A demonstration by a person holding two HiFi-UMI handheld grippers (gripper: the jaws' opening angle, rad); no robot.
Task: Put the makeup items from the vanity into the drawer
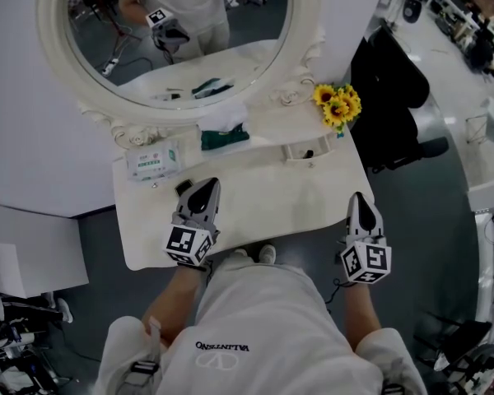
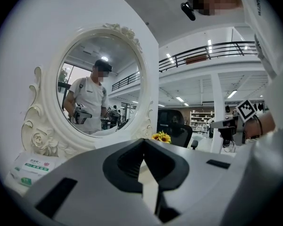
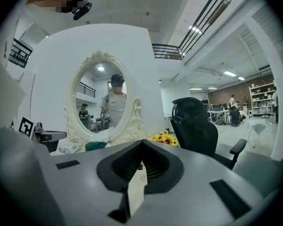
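On the cream vanity top (image 1: 255, 200), a teal pouch-like item (image 1: 225, 138) lies under the oval mirror (image 1: 56, 48). It also shows in the right gripper view (image 3: 95, 145). A small dark item (image 1: 184, 188) lies just left of my left gripper's tip. My left gripper (image 1: 204, 184) hovers over the front left of the top, jaws together and empty (image 2: 142, 142). My right gripper (image 1: 359, 197) is at the table's right front corner, shut with nothing in it (image 3: 141, 142). A small cream drawer-like box (image 1: 307, 149) sits at the right of the top.
A pack of wipes (image 1: 152, 161) lies at the left by the mirror's base. Yellow sunflowers (image 1: 337, 105) stand at the back right corner. A black office chair (image 1: 391, 97) is close to the table's right side. A white wall is behind the mirror.
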